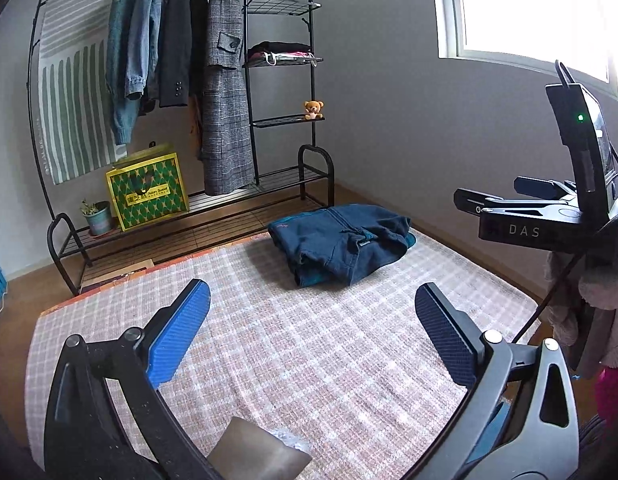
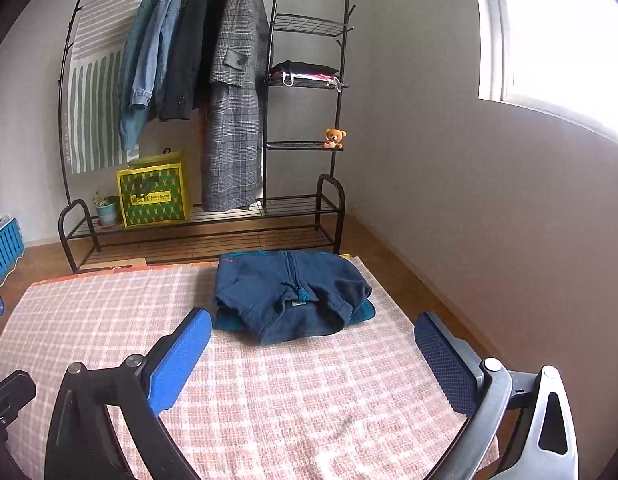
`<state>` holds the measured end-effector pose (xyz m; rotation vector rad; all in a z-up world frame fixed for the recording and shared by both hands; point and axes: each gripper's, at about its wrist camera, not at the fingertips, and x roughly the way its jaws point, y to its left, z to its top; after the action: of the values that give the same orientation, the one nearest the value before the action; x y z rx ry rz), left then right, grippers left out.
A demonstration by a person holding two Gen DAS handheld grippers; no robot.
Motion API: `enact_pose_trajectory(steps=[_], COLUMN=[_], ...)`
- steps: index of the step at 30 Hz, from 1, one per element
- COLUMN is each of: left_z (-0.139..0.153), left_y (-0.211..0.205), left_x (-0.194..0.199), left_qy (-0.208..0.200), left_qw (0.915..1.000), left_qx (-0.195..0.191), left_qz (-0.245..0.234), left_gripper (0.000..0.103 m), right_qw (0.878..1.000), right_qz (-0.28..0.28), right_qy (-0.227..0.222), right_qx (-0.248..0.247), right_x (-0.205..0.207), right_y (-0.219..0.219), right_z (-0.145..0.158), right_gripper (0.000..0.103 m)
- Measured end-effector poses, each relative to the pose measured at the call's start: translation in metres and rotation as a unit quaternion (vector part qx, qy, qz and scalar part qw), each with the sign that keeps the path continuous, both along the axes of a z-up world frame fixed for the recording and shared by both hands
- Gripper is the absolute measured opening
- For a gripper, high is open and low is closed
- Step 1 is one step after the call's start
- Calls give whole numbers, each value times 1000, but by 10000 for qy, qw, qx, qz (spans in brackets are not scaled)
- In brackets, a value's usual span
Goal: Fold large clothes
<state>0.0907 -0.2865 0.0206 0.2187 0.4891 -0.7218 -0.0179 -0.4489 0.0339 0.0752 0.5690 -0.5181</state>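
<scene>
Checked mat (image 2: 269, 400) bare near; folded fleece (image 2: 293, 300) dead ahead of right tool (image 2: 313, 360), long axis crosswise; left tool (image 1: 313, 332) farther. Both spread, empty.

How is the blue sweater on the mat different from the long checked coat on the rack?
The blue sweater is folded into a bundle; the checked coat hangs full length. The sweater lies on the plaid mat; the coat hangs from the black rack. The sweater is plain dark blue with teal showing at its edges; the coat is grey with a check pattern. Both are clothes, and neither gripper touches them.
</scene>
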Motion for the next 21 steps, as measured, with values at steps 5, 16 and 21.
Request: enact_pose_trajectory(steps=[5,16,21], left_z=[-3,-8,-8], left_y=[-4,-4,-4], left_x=[-3,-2,-2], left_qy=[-90,-3,-6], left_qw=[9999,9998,9998], left_qx=[115,192,180], left_qz=[33,6,0], left_gripper=[103,103,103], right_qw=[10000,9999,9999], right_qz=[-44,-82,-126], right_qy=[16,111,88], right_qx=[82,24,45], right_x=[1,4,3], right_y=[-2,1,-2], right_z=[-6,-13,-13], right_gripper=[103,103,103])
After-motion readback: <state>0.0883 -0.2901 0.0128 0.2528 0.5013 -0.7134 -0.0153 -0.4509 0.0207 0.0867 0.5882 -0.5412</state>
